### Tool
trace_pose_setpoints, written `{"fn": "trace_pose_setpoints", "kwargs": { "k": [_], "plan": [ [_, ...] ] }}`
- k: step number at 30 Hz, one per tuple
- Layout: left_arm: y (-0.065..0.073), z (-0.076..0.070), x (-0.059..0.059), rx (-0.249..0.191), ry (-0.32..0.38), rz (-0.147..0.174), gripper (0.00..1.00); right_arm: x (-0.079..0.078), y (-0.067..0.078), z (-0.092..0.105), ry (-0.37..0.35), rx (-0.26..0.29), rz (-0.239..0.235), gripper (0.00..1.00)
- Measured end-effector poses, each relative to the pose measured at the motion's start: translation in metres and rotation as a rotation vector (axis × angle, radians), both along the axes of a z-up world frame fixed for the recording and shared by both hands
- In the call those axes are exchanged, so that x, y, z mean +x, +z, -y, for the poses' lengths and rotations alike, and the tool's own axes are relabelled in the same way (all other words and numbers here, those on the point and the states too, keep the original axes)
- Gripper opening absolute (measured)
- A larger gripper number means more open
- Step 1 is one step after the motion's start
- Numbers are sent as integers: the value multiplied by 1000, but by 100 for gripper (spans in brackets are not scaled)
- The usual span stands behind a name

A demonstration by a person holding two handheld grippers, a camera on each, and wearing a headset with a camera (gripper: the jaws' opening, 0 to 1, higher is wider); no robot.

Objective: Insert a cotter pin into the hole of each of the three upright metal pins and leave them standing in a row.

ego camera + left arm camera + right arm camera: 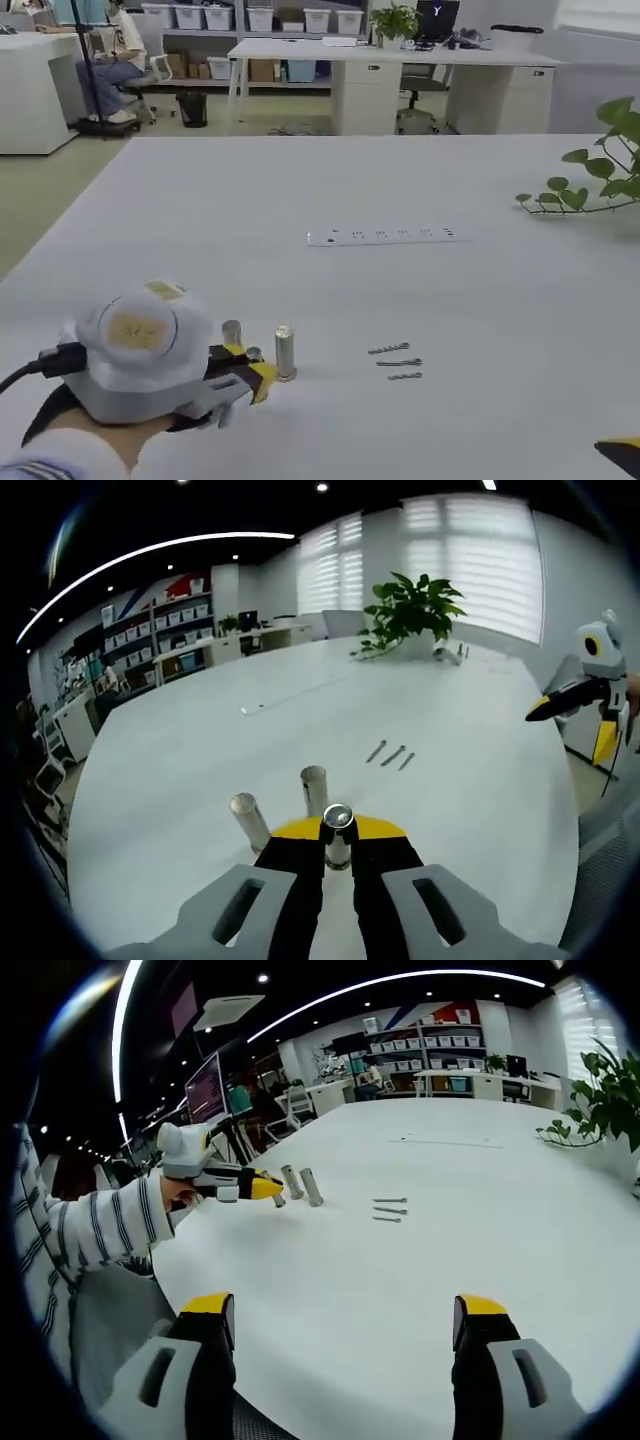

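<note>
Fingers (292, 868) of the left gripper (338, 845) clamp a silver metal pin (337, 820); right gripper (345, 1310), spread wide, must next fetch a thin cotter pin (390, 1210) ahead.

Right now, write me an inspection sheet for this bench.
Surface: white table, mostly bare.
Job's things: three metal pins upright, close together; three cotter pins lying loose beside them, none inserted.
Clutter: power strip; plant on the table.
Grippers: left gripper shut on one metal pin; right gripper open, holding nothing.
Cables: black cable from the left gripper.
Surroundings: desks, shelves of bins, seated person.
</note>
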State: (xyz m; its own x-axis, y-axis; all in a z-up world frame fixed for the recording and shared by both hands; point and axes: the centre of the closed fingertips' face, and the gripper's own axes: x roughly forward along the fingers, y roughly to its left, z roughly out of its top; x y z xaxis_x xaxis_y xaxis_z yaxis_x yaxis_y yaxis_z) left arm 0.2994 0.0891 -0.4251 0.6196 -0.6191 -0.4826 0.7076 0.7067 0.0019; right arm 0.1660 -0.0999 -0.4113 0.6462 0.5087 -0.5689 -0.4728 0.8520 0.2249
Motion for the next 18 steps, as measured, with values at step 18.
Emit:
{"fn": "trace_pose_setpoints", "kwargs": {
  "k": [18],
  "plan": [
    [17,6,-53,-35,-205,29,5,1,5,-25,88,-5,-3,87]
  ]
}}
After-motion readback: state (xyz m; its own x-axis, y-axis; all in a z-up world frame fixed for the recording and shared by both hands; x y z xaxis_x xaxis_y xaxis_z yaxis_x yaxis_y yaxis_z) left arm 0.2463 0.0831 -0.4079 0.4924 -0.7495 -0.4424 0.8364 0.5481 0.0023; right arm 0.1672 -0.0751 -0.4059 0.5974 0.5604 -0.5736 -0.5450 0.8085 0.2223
